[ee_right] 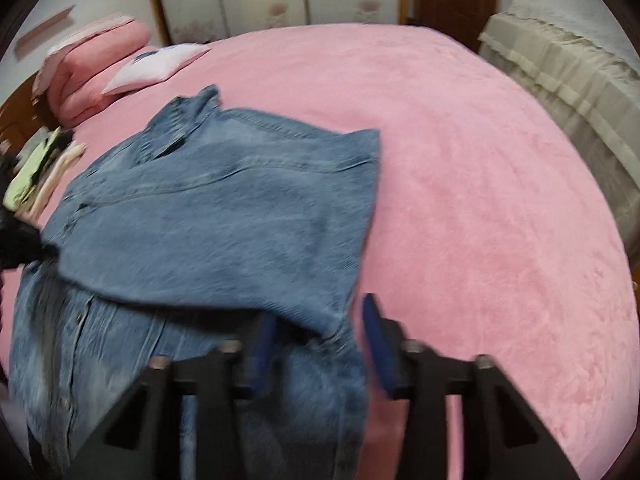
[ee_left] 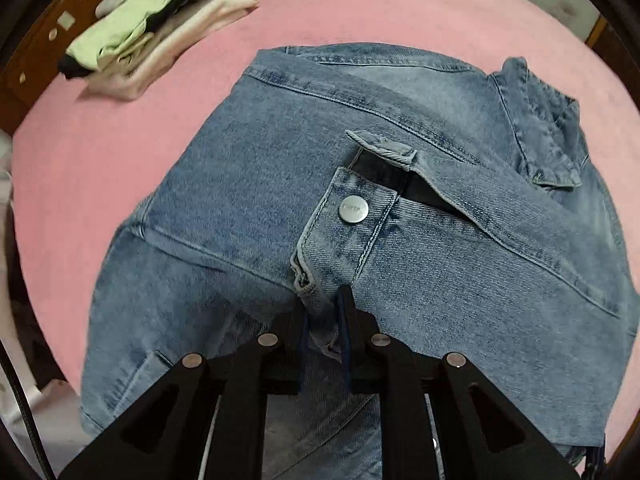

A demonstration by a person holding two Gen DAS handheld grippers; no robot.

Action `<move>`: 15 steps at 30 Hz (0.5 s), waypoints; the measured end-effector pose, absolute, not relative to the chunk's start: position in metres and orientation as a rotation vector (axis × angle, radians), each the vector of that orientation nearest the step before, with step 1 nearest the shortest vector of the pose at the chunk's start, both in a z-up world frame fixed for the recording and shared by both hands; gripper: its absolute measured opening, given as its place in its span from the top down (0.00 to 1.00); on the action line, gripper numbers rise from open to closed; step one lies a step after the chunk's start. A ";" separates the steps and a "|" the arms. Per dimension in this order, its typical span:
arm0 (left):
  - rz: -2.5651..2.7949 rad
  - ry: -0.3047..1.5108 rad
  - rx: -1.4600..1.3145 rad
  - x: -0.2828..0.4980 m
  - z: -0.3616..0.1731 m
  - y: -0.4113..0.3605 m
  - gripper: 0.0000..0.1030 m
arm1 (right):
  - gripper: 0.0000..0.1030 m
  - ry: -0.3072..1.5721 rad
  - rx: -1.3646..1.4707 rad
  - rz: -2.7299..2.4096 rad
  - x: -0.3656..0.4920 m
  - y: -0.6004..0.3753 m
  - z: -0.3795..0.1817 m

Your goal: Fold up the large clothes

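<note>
Left gripper (ee_left: 323, 312) pinched on denim jacket (ee_left: 400, 240) hem fold; right gripper (ee_right: 320, 332) jaws apart, jacket edge between; folded clothes stack (ee_left: 152, 32) on pink bed (ee_right: 480, 160)

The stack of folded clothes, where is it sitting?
The stack of folded clothes lies on the pink bed cover, upper left in the left wrist view, beyond the denim jacket and apart from it.

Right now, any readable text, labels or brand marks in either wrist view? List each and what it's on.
Nothing legible in either view.
Metal button on the denim jacket: embossed lettering, too small and blurred to read.
White pillow by the pink bedding: a dark mark, too blurred to read.
</note>
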State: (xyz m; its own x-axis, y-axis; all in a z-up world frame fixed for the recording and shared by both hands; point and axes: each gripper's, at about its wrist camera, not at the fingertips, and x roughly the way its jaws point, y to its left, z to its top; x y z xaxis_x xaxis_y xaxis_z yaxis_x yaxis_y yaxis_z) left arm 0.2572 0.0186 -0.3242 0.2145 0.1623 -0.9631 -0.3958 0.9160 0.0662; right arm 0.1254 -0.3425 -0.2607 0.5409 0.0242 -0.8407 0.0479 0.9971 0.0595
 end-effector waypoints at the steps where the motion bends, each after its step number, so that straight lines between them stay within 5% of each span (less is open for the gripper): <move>1: 0.395 1.302 -0.199 0.260 -0.321 0.016 0.89 | 0.82 1.006 0.068 -0.023 0.124 -0.344 -0.261; 10: 0.363 1.238 -0.186 0.284 -0.289 0.008 0.89 | 0.86 1.124 0.119 -0.038 0.133 -0.357 -0.291; 15: 0.442 1.289 -0.083 0.269 -0.303 0.017 0.72 | 0.70 1.177 0.100 -0.132 0.127 -0.355 -0.278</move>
State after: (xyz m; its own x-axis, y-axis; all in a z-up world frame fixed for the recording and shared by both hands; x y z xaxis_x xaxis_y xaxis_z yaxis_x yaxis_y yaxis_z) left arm 0.2692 0.0167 -0.3025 0.2071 0.2713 -0.9400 -0.3630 0.9135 0.1837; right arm 0.1274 -0.3549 -0.2783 0.3773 -0.0512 -0.9247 0.1556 0.9878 0.0088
